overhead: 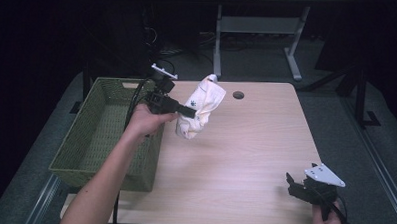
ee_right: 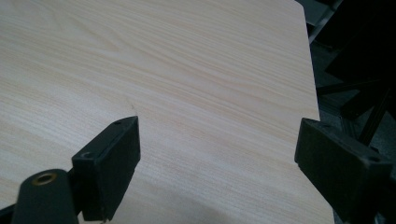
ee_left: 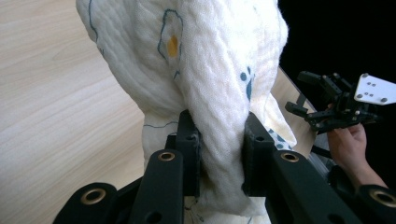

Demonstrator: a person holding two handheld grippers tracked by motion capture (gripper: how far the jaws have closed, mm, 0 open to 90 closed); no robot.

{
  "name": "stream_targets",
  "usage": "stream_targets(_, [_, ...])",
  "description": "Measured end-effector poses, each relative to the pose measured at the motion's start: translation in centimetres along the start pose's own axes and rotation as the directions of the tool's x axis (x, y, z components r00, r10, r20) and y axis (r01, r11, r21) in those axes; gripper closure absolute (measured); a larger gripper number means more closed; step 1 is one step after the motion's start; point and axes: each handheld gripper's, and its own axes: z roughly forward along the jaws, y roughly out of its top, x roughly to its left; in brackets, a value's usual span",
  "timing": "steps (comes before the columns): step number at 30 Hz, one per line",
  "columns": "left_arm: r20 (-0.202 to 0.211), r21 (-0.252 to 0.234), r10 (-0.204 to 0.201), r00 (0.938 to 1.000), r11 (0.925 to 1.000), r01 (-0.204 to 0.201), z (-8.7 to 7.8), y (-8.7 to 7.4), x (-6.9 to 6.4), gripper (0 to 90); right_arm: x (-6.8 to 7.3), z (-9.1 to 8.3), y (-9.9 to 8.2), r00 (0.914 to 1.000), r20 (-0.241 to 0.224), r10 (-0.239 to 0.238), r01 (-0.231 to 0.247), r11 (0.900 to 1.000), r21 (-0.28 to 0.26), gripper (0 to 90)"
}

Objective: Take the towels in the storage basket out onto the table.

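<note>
A bunched white cloth with small blue and yellow prints hangs above the table's left half, just right of the basket. My left gripper is shut on it; in the left gripper view the two black jaws pinch a thick fold of the cloth between them, with my left gripper pointing across the table. My right gripper rests low at the table's near right corner, held by a hand. In the right gripper view my right gripper stands open over bare wood with nothing between its jaws.
A green woven basket stands at the table's left edge, under my left forearm. The pale wooden table has a round cable hole near its far edge. Desk legs stand on the floor behind.
</note>
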Motion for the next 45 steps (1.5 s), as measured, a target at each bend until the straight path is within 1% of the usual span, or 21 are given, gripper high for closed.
stream_targets(2, [0.002,0.004,0.008,1.0000,1.0000,-0.008,0.4,0.1,-0.1,72.8,-0.1,0.0,0.0,1.0000,0.000,-0.001,0.001,1.0000,0.001,13.9])
stream_targets(3, [0.010,0.006,0.008,0.9999,0.9999,-0.008,0.6,0.1,-0.2,72.8,-0.1,0.0,0.0,1.0000,0.001,0.000,0.000,1.0000,0.002,13.9])
stream_targets(8, [0.014,0.017,0.007,0.9999,0.9998,-0.007,1.9,0.4,-0.5,72.9,-0.1,0.1,-0.1,1.0000,0.001,0.000,0.000,1.0000,0.008,13.9])
stream_targets(10, [0.015,0.032,0.014,0.9998,0.9994,-0.015,2.6,0.5,-0.5,72.9,-0.1,0.1,-0.1,1.0000,0.000,-0.002,0.002,1.0000,0.008,13.8])
stream_targets(11, [0.014,0.035,0.011,0.9998,0.9993,-0.011,3.0,0.6,-0.6,72.9,-0.1,0.1,-0.1,1.0000,0.000,0.000,0.000,1.0000,0.007,13.9])
stream_targets(18, [0.024,0.065,0.021,0.9995,0.9977,-0.022,5.3,0.7,-1.1,72.8,-0.2,0.0,-0.1,1.0000,0.000,0.007,-0.007,1.0000,0.007,13.9])
stream_targets(20, [0.018,0.070,0.025,0.9995,0.9972,-0.026,5.9,0.7,-1.4,72.8,-0.2,0.0,-0.1,1.0000,-0.002,0.005,-0.005,1.0000,0.002,13.9])
stream_targets(22, [0.024,0.079,0.026,0.9994,0.9965,-0.028,6.7,0.7,-1.6,72.8,-0.2,0.0,-0.1,1.0000,-0.002,0.003,-0.003,1.0000,0.002,13.9])
stream_targets(24, [0.016,0.088,0.033,0.9993,0.9955,-0.034,7.3,0.7,-1.9,72.8,-0.2,0.0,-0.1,1.0000,-0.003,0.007,-0.007,1.0000,0.005,13.9])
stream_targets(28, [0.026,0.092,0.017,0.9995,0.9955,-0.020,8.5,0.8,-2.1,72.7,-0.3,0.0,-0.1,1.0000,-0.003,0.005,-0.005,1.0000,0.003,13.9])
stream_targets(30, [0.021,0.101,0.023,0.9995,0.9946,-0.026,9.0,0.9,-2.2,72.6,-0.3,-0.1,-0.1,1.0000,-0.004,0.005,-0.005,1.0000,0.004,13.9])
stream_targets(34, [0.013,0.104,0.013,0.9998,0.9945,-0.014,10.1,0.8,-2.4,72.2,-0.4,-0.1,-0.1,1.0000,-0.003,0.007,-0.007,1.0000,0.001,13.9])
stream_targets(35, [0.017,0.106,0.014,0.9998,0.9942,-0.016,10.3,0.8,-2.3,72.0,-0.4,-0.1,-0.2,1.0000,-0.004,0.007,-0.007,1.0000,0.001,13.9])
stream_targets(36, [0.020,0.105,-0.004,0.9998,0.9945,0.002,10.6,0.7,-2.4,71.7,-0.3,-0.1,-0.2,0.9999,-0.004,0.012,-0.012,0.9999,0.003,13.9])
stream_targets(39, [0.018,0.104,-0.006,0.9998,0.9946,0.004,11.5,0.6,-2.8,69.6,-0.4,-0.1,-0.1,1.0000,-0.003,0.008,-0.008,1.0000,0.001,13.9])
stream_targets(41, [0.028,0.111,0.001,0.9996,0.9938,-0.004,12.3,0.5,-3.1,69.5,-0.4,-0.1,-0.1,0.9999,-0.006,0.010,-0.010,0.9999,0.002,13.9])
stream_targets(43, [0.016,0.119,0.006,0.9999,0.9929,-0.007,13.1,0.4,-3.5,69.5,-0.3,-0.1,-0.1,0.9999,-0.006,0.013,-0.013,0.9999,0.003,13.9])
stream_targets(44, [0.014,0.117,-0.003,0.9999,0.9931,0.001,13.5,0.4,-3.7,69.6,-0.3,-0.1,-0.1,0.9999,-0.006,0.010,-0.010,1.0000,0.002,13.9])
stream_targets(45, [0.013,0.123,-0.002,0.9999,0.9925,0.000,13.9,0.3,-3.7,69.5,-0.3,-0.1,-0.1,0.9999,-0.007,0.012,-0.012,0.9999,-0.001,13.9])
